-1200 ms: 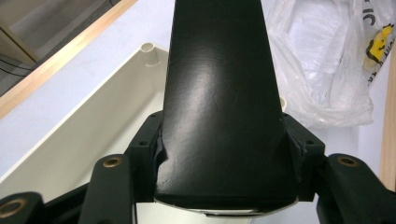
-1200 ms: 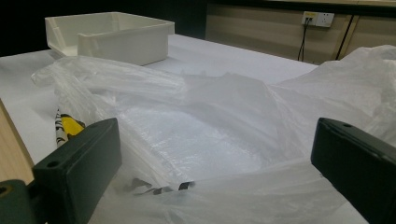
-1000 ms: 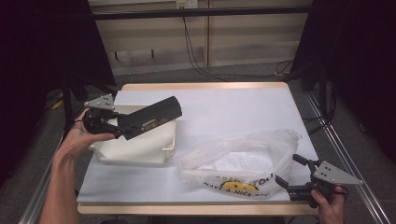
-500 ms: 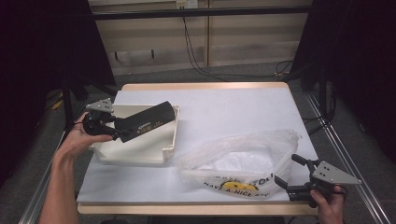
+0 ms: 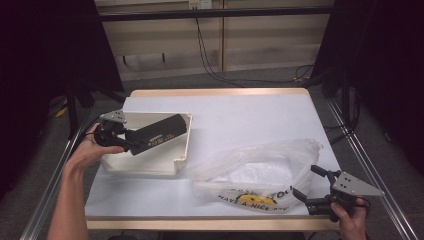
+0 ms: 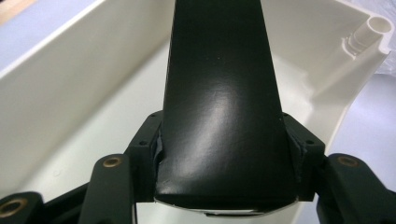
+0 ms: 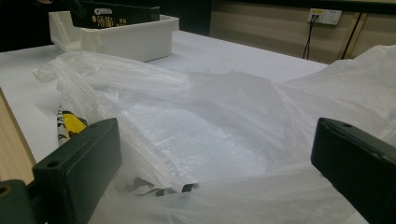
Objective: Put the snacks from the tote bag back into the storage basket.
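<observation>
Clamping the box (image 5: 156,135) by one end, your left gripper (image 5: 131,145) holds it over the tray (image 5: 183,150), left of frame. Light, stiff, slick carton; grip mid-length. Right gripper (image 5: 306,184) gapes at the bag (image 5: 260,165).

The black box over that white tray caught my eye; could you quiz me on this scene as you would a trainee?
1. True or false: the left gripper is clamped on the long black cardboard box.
2. The box hangs over: A) the clear plastic bag; B) the white plastic tray; C) the floor.
3. How do the right gripper's jaws stand?

Key: 1 true; 2 B; 3 open, beside the bag.
</observation>
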`<state>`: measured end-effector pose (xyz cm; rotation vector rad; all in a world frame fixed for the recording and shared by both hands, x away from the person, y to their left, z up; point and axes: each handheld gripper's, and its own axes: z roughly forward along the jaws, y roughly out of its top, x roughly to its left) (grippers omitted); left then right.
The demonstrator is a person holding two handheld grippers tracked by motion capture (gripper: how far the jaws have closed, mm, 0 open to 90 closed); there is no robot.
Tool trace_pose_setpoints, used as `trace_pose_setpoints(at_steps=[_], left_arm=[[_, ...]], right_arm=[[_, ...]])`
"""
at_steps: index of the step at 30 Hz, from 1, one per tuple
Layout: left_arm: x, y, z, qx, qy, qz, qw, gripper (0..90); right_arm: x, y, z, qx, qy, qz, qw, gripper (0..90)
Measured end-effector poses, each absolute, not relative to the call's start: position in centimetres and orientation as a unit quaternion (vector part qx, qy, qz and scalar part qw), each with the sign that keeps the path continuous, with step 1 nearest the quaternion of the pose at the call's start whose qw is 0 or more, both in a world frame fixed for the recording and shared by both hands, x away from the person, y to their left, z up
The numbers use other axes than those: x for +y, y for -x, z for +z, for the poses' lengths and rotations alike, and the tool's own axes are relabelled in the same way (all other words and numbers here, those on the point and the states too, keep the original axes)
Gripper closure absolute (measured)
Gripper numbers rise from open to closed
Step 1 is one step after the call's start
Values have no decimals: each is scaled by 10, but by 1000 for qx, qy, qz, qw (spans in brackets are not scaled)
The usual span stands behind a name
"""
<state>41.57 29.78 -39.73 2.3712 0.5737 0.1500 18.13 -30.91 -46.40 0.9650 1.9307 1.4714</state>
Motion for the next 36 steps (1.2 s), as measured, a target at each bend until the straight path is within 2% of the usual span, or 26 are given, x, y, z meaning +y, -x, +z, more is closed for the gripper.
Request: trace_pose_setpoints(at_steps=[25,36], left_arm=[[281,-437,-427,246,-923,41,292,422],[272,-449,-438,322,-917,38,233,321]], right_arm=[[-306,-183,-465,719,-357,539,257,14],[-306,-183,-466,722,-350,539,256,14]])
